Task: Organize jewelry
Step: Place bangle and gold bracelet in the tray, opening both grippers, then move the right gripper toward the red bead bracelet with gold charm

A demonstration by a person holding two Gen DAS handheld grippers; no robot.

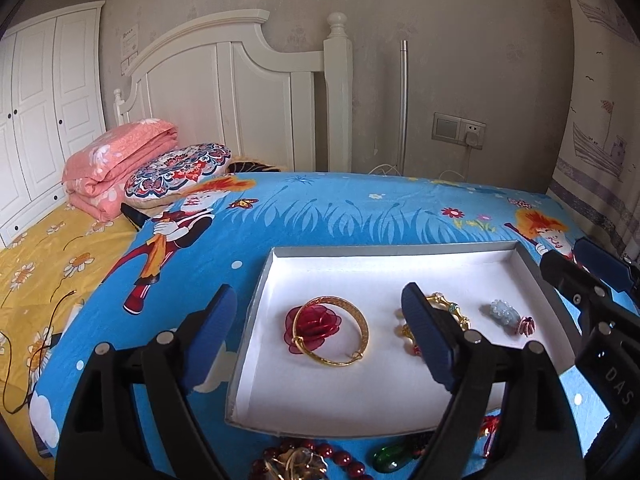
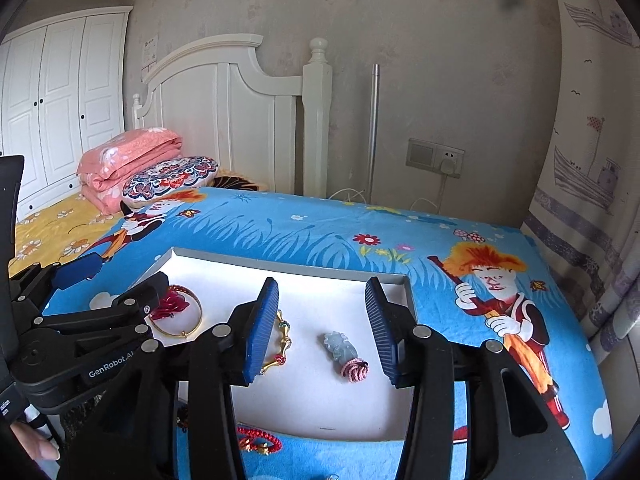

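My L gripper [image 1: 320, 332] hangs over the tray [image 1: 256, 320] w/ fingers spread wide, nothing between the pads. My R gripper [image 2: 322, 320] is spread about halfway, also empty, w/ the jade [image 2: 336, 346] lying on the tray floor in the gap, pads clear of it.

In the tray: bangle [image 1: 332, 332] around a red flower [image 1: 312, 326], touching it; gold chain [image 2: 280, 340] just beside my R gripper's left pad; jade w/ its pink knot [image 2: 355, 370] near the right wall. Still out on the blue sheet [image 1: 320, 216], at the near rim: red beads [image 1: 340, 458], green drop [image 1: 390, 460], gold brooch [image 1: 294, 466], red cord bracelet [image 2: 258, 440].

Handling, my guess:
1. Beads: light, limp, will sag and slide. Pinch 1 bead square across the strand.
2. Green drop: looks like glass, slick and brittle. Take it at the narrow end, gentle squeeze.
3. Brooch: thin petals, prob bendable. Grip by the edge, not the middle.
4. Cord bracelet: soft, grippy, easiest of the 4. Pinch anywhere.

Sheet is soft, so pads will sink in.
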